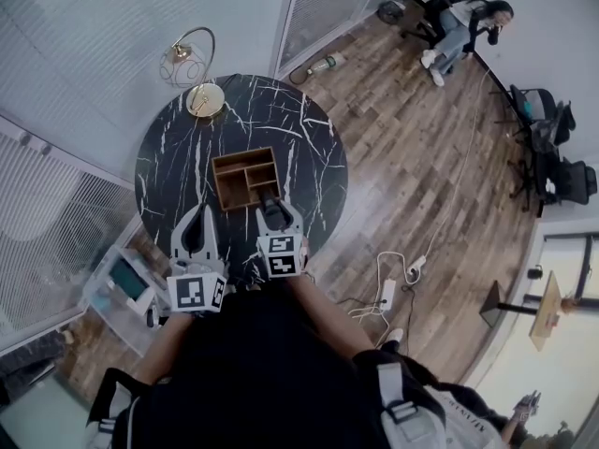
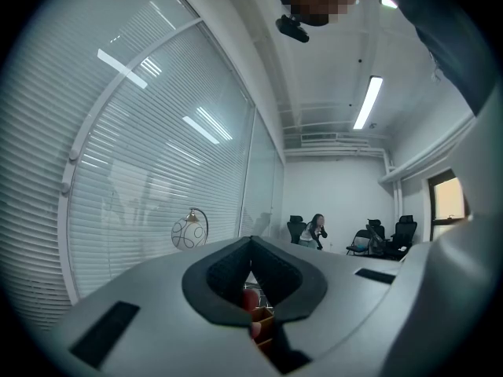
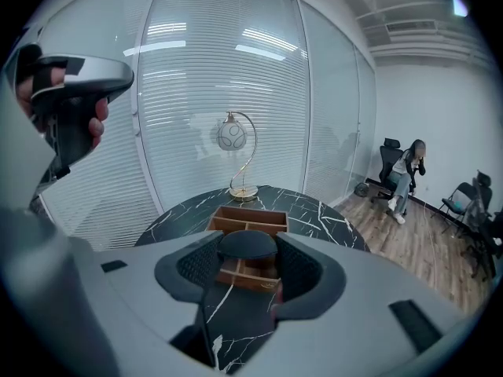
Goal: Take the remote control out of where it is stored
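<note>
A wooden organiser box [image 1: 245, 178] with open compartments stands in the middle of a round black marble table [image 1: 178, 171]. My right gripper [image 1: 274, 210] is just in front of the box's near side, shut on the dark remote control [image 1: 272, 213]. The remote's rounded end [image 3: 247, 245] shows between the right gripper's [image 3: 248, 262] fingers, with the box [image 3: 247, 220] right behind it. My left gripper [image 1: 198, 215] hovers over the table's near left part, its fingers closed to a point and holding nothing. In its own view the left gripper [image 2: 251, 242] tilts upward.
A gold-footed globe lamp [image 1: 192, 73] stands at the table's far edge. Glass walls with blinds run behind and to the left. A white cart [image 1: 126, 283] stands at the left. Cables and a power strip [image 1: 386, 293] lie on the wood floor. A person [image 1: 463, 17] sits far right.
</note>
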### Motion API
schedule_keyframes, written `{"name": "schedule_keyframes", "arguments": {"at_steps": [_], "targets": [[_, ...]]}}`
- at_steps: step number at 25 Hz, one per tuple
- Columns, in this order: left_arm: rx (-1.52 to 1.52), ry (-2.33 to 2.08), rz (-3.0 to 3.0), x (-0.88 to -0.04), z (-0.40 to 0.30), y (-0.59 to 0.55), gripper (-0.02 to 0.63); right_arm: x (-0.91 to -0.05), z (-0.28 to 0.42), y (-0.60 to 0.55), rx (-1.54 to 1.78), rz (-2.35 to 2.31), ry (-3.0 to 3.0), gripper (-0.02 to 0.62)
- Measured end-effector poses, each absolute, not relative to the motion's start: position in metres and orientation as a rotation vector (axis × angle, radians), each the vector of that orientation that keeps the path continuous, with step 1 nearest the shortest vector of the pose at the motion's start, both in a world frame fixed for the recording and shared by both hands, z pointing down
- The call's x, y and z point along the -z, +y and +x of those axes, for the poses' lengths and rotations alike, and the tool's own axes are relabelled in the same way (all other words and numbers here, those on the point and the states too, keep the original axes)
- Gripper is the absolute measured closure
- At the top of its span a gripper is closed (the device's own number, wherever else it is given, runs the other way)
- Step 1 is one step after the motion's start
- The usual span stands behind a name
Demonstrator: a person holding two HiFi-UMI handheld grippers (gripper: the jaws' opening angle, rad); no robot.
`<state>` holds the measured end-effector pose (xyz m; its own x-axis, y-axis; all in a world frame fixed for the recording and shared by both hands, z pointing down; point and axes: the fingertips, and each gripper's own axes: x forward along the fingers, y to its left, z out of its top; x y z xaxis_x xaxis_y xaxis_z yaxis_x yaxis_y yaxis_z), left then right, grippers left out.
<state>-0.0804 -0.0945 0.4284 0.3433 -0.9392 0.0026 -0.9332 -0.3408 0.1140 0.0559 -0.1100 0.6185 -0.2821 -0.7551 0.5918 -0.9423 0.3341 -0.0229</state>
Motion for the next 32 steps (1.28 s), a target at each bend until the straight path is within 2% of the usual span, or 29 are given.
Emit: {"name": "schedule_keyframes", "arguments": {"at_steps": [32], "targets": [[0.126, -1.728, 2.522, -0.422, -0.077, -0.092, 0.598, -0.550, 0.060, -0.114, -0.421, 1.606, -2.220, 0.390]]}}
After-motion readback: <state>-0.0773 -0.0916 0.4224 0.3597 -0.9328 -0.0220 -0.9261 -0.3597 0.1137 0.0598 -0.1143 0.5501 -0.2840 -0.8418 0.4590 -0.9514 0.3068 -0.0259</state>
